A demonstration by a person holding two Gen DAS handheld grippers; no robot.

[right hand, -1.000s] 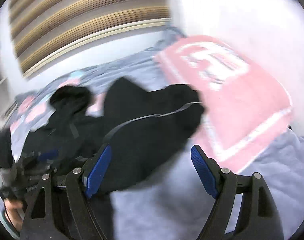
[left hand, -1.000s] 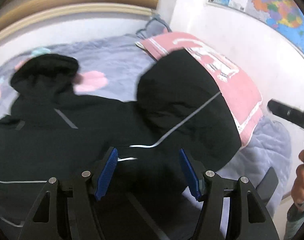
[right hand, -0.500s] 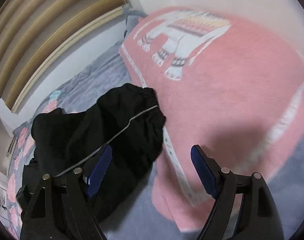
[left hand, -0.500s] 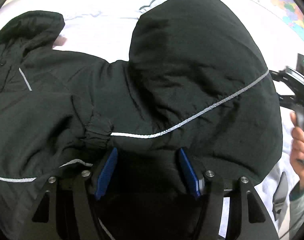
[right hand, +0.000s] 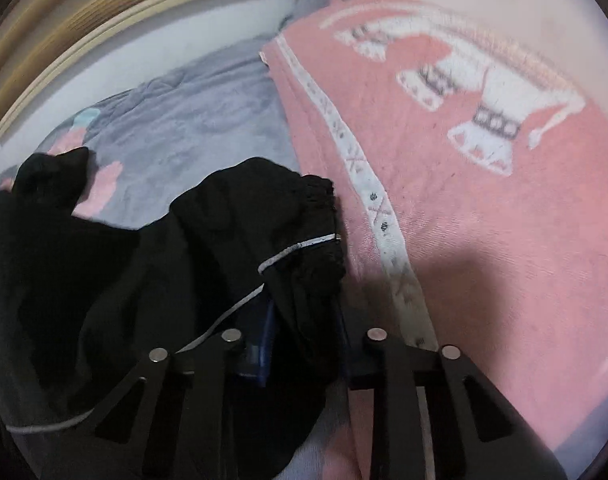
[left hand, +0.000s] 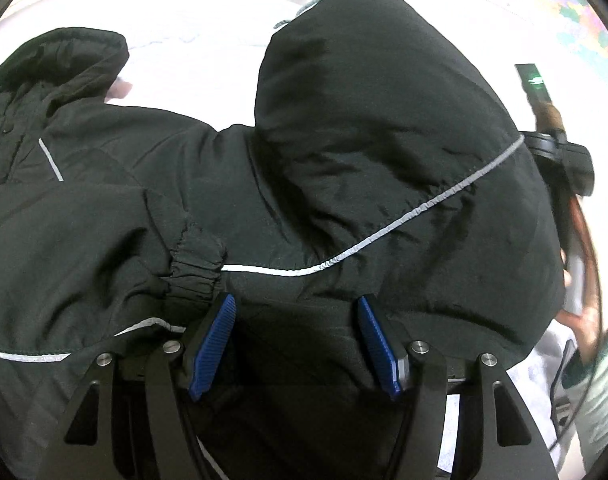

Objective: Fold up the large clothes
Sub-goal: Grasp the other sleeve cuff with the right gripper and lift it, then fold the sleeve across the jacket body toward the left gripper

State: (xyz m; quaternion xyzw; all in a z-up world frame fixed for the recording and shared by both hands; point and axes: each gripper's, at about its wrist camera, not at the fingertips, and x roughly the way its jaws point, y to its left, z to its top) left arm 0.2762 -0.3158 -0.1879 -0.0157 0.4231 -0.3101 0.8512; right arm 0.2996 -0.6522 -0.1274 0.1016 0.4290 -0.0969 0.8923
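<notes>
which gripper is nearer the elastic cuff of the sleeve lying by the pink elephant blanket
Right. The right gripper is closing on that sleeve of the black padded jacket, just behind its elastic cuff. The left gripper sits open over the jacket's body, away from that cuff.

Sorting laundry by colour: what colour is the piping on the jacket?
Silver-grey piping on a black jacket; clearest in the left wrist view.

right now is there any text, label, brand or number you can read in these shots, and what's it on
None can be read.
Wall map: overexposed, any lettering is too blurred to read.
Black jacket: only a plain grey piping line, no logo or label visible.
Pink blanket: a white elephant picture and a patterned border, no words.
Dark device with a green glow: too small to read.
</notes>
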